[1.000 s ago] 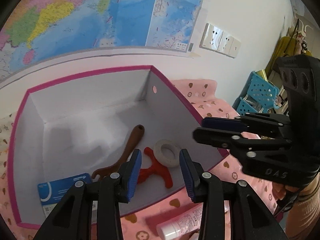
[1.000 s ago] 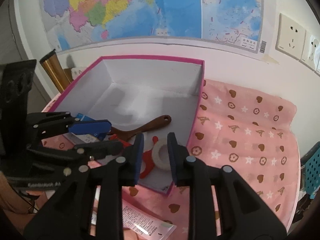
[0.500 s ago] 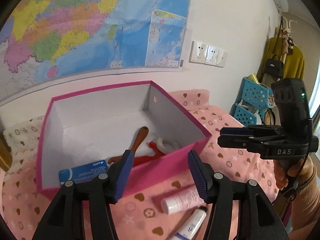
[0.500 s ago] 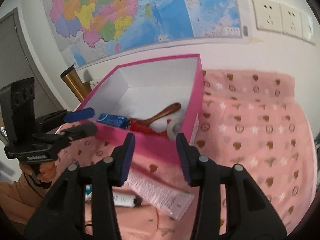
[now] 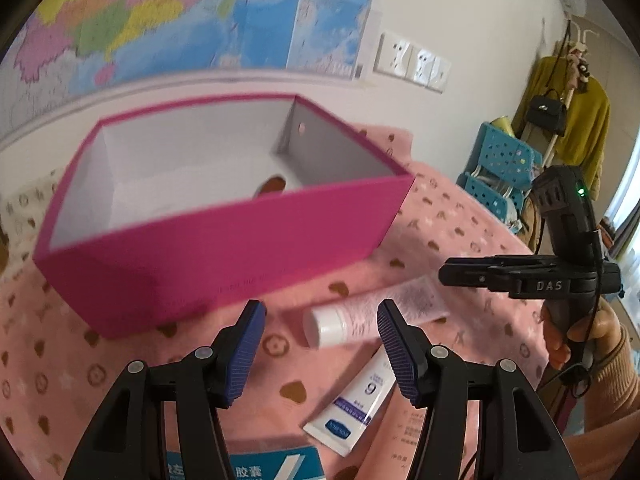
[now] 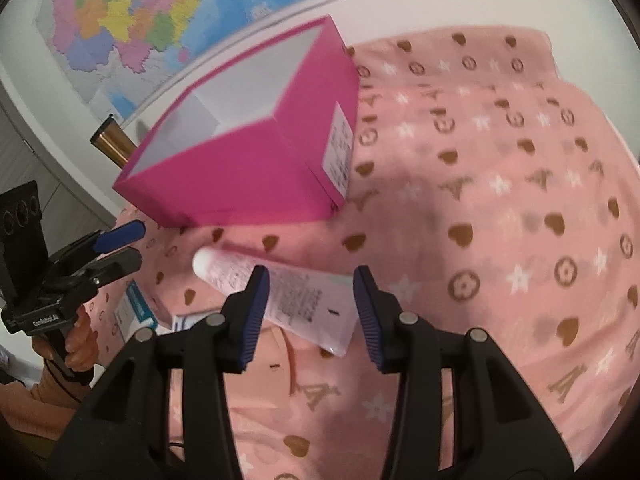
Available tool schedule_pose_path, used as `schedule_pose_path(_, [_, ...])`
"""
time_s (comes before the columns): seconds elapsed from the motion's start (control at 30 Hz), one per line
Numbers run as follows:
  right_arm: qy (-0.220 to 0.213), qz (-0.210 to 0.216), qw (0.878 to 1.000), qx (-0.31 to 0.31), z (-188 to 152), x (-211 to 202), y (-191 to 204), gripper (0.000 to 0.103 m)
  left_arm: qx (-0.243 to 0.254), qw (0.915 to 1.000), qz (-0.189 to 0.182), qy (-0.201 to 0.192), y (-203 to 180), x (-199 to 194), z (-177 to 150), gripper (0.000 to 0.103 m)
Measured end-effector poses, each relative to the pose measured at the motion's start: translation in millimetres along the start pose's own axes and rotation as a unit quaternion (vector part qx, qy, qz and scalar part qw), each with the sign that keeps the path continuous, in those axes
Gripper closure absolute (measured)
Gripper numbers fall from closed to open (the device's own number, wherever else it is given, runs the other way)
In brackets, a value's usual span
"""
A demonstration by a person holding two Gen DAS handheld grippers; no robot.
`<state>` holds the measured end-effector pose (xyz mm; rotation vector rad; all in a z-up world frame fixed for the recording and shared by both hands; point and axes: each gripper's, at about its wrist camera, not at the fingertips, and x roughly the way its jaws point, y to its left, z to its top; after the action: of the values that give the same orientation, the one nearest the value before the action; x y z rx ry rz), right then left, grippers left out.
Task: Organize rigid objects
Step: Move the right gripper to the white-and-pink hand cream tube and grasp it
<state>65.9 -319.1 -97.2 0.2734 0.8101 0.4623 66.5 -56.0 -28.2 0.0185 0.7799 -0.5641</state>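
Observation:
A pink open box [image 5: 224, 232] stands on the pink patterned cloth; it also shows in the right wrist view [image 6: 240, 164]. A brown handle tip [image 5: 274, 185] peeks above its front wall. A pink tube with a white cap [image 5: 372, 312] lies in front of the box, and my open, empty left gripper [image 5: 320, 340] hovers just over its cap end. A smaller white tube [image 5: 360, 404] and a blue-white carton [image 5: 256, 466] lie nearer. My right gripper [image 6: 310, 316] is open and empty, over the flat end of the pink tube [image 6: 280, 292].
The cloth [image 6: 500, 200] covers the table to the right of the box. A brass cylinder [image 6: 114, 140] stands behind the box's left side. Blue baskets [image 5: 500, 168] and hanging clothes are off to the right. A map covers the wall [image 5: 160, 12].
Both grippers have pulled back from over the box and dropped lower, toward the tubes in front of it. Both have opened wider. The box contents are now mostly hidden by its front wall.

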Motion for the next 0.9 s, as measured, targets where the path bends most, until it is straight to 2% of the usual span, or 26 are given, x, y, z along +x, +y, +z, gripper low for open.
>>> schedule_pose_path(0.2, [0.009,-0.011,1.0,0.021,-12,5,-9,0.05,-0.002,0.9998,-0.004,0.021,-3,11,-12,0.043])
schedule_pose_path(0.77, [0.019,0.001,0.999,0.026,-17,17,-9,0.05,0.001,0.9986,-0.018,0.049,-8,33,-8,0.043])
schedule_pose_path(0.9, [0.02,0.003,1.0,0.023,-17,20,-6,0.05,0.001,0.9982,-0.024,0.055,-9,37,-8,0.046])
